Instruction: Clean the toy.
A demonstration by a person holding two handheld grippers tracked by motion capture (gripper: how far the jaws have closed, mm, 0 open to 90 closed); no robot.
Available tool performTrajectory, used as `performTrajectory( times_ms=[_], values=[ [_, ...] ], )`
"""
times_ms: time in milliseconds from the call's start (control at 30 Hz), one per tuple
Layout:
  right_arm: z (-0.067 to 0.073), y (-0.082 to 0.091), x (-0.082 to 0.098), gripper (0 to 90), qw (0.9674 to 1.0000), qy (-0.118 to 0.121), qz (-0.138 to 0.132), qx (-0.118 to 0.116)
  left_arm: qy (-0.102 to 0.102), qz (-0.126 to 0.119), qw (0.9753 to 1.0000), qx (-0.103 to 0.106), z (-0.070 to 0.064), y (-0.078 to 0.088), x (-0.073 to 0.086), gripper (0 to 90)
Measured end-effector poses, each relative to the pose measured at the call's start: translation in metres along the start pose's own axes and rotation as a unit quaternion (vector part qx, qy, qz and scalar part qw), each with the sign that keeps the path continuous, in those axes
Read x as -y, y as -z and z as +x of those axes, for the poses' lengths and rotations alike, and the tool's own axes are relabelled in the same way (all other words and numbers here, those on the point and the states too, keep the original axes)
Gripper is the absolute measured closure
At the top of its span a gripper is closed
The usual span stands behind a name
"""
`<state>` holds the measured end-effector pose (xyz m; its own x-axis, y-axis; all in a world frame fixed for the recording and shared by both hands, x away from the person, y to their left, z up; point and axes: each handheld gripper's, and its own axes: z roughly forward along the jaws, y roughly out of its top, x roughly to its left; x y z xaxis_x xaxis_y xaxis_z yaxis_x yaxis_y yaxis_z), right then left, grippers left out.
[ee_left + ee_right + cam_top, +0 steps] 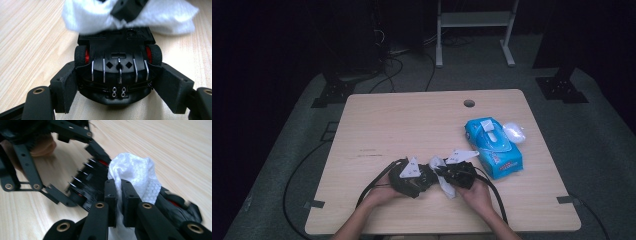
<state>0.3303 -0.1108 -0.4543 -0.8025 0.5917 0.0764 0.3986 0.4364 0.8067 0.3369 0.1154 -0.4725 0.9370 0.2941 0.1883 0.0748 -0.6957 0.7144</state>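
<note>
No readable text anywhere I look. Blue wipes pack [493,146] on table right of my claws carries red and white print, too small and blurred to make out. Faint dark marks on tabletop [367,153], illegible. Toy car underside [117,72]: no lettering.

In the left gripper view the white wipe [130,17] runs off the top edge and hides the far end of the toy car [117,72] beyond the jaws. In the right gripper view the car [87,187], left of the jaws, is blurred, and the wipe's lower part is cut off at the bottom edge between them.
</note>
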Motion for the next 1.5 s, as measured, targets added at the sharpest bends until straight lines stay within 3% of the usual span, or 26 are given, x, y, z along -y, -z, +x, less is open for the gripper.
performTrajectory(
  times_ms=[67,133,233,333,433,567,633,733,833,900,1000,1067,1133,1200,1267,1333,1400,1500],
  values=[
    [-0.002,0.0,0.0,76.5,0.9998,-0.008,0.004,-0.015,0.0,0.002,1.0,-0.001,0.0,-0.001,0.0,24.5],
    [-0.001,-0.001,-0.002,65.5,0.9996,0.002,0.005,-0.026,0.001,-0.002,1.0,0.001,0.0,0.0,0.0,24.5],
    [0.0,0.0,-0.005,55.8,0.9997,0.01,0.003,-0.024,0.001,-0.001,1.0,0.0,0.0,0.0,0.0,24.5],
    [-0.002,0.005,-0.009,54.0,0.9994,0.009,-0.021,-0.025,0.0,-0.001,1.0,0.0,0.0,0.0,0.0,24.5],
    [-0.004,0.004,-0.011,53.7,0.9997,0.001,-0.022,-0.01,-0.001,-0.001,1.0,0.0,0.0,0.0,0.0,24.5],
    [-0.007,-0.006,-0.007,56.1,0.9999,-0.009,0.003,0.009,0.001,-0.002,1.0,0.002,0.001,0.001,0.0,24.4],
    [-0.006,-0.006,-0.005,61.8,0.9998,0.0,-0.001,0.018,0.001,0.0,1.0,0.002,0.001,0.0,0.0,24.4],
    [-0.01,-0.001,-0.001,77.8,0.9996,0.012,0.004,0.024,0.005,0.002,1.0,0.004,0.001,-0.001,0.001,24.4],
    [-0.014,0.002,0.001,81.3,0.9996,-0.009,0.002,0.025,0.005,0.002,1.0,0.001,0.001,-0.002,0.0,24.4],
    [-0.007,-0.001,0.0,81.8,0.9999,-0.007,0.0,0.013,0.006,0.0,1.0,0.003,0.001,-0.002,-0.001,24.5],
    [0.015,-0.009,-0.006,82.2,0.9994,0.035,-0.003,-0.003,0.004,0.004,1.0,0.0,0.0,-0.003,-0.001,24.5],
    [0.021,-0.011,-0.008,82.5,0.9987,0.049,0.0,-0.011,0.006,0.002,1.0,0.001,0.0,-0.002,0.0,24.5],
    [0.018,-0.01,-0.008,82.9,0.9988,0.048,0.001,-0.008,0.008,0.0,1.0,0.002,0.0,-0.002,0.0,24.5],
    [0.008,-0.006,-0.006,83.1,0.9989,0.042,0.007,0.017,0.008,0.0,1.0,0.004,0.001,-0.001,0.0,24.5],
    [-0.003,0.0,-0.001,83.3,0.9987,0.029,0.009,0.04,0.006,-0.001,1.0,0.004,0.001,-0.001,0.0,24.5],
    [-0.009,0.003,0.002,83.4,0.9989,0.013,0.009,0.044,0.007,-0.001,1.0,0.004,0.001,-0.001,0.0,24.5],
    [-0.005,0.001,0.001,83.4,0.9993,0.006,0.005,0.036,0.005,0.0,1.0,0.001,0.001,-0.003,0.0,24.5],
    [0.013,-0.007,-0.004,83.3,0.9996,0.026,-0.004,-0.008,0.002,0.003,1.0,0.0,0.0,-0.003,0.0,24.5]
  ],
)
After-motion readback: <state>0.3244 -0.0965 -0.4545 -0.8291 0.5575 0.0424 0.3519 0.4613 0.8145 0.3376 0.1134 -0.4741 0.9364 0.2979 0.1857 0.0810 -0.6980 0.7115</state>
